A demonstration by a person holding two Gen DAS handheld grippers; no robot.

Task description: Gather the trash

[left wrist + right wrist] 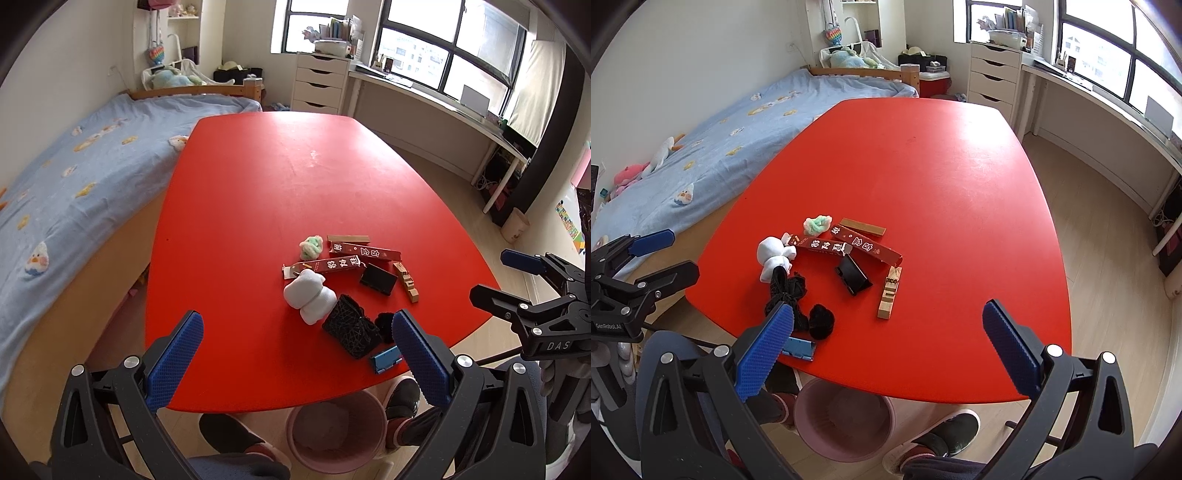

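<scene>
A red table (258, 177) carries a cluster of items near its front edge: a white sock bundle (309, 300), black netted fabric (351, 328), a black pom (822, 320), a green-white fluff ball (311, 247), two red paper strips (364, 251), a black stand (378, 279), wooden pieces (406, 281) and a blue card (386, 360). A pink trash bin (334, 430) stands on the floor under the table's front edge. My left gripper (297, 360) is open and empty above the front edge. My right gripper (886, 347) is open and empty, also over the front edge.
A bed with a blue cover (74, 177) runs along the table's left side. A white drawer unit (319, 83) and a long desk (443, 107) stand under the windows. The person's shoes (955, 430) are beside the bin.
</scene>
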